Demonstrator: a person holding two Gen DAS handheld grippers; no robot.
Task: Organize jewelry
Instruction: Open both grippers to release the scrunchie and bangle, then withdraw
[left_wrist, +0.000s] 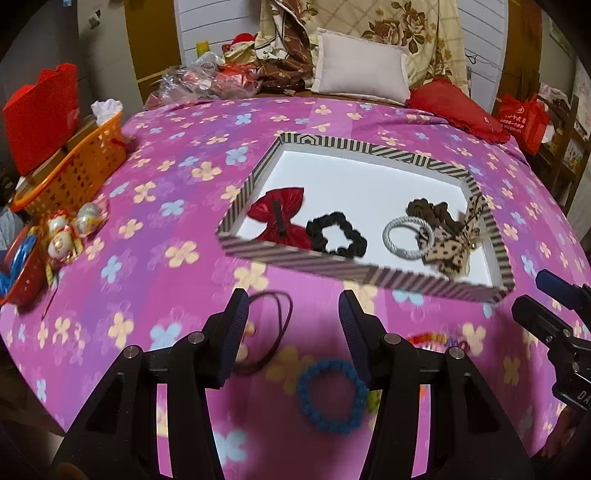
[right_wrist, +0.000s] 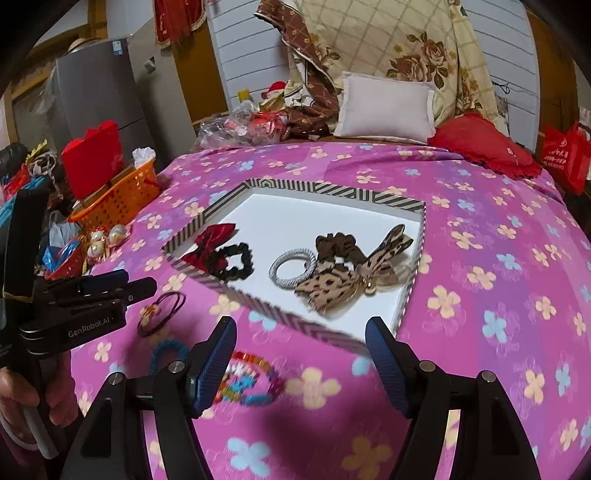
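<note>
Both claws hang above the near edge of the bed with nothing in them. I have my left gripper (left_wrist: 293, 306) spread wide, its ribbed blue pads apart over the pink flowered bedspread (left_wrist: 177, 206), and my right gripper (right_wrist: 301, 332) equally wide and empty.

Going left to right: the orange plastic lattice basket (left_wrist: 79, 171) sits at the far left edge of the bed, out of the work area. Nearer me, just beside my left finger, lies the thin dark maroon elastic hair tie (left_wrist: 275, 332), loose on the cloth. Next is the blue knobbly braided ring (left_wrist: 330, 397), low between my left fingers, so I judge it the easiest pick for this claw. Beyond it lies the multicoloured beaded bracelet (right_wrist: 249, 380), close to my right claw's left finger.

Behind these stands the shallow white tray with a black-and-white striped rim (left_wrist: 332, 264). It already holds, left to right, the red satin bow clip (left_wrist: 280, 218), the black ruffled scrunchie (left_wrist: 338, 238), the silver corded ring (left_wrist: 406, 236), a brown scrunchie (left_wrist: 430, 210) and the leopard-print fabric bow (left_wrist: 450, 247), laid apart along the near side, presumably so each stays separate and visible. Three pieces remain outside.
</note>
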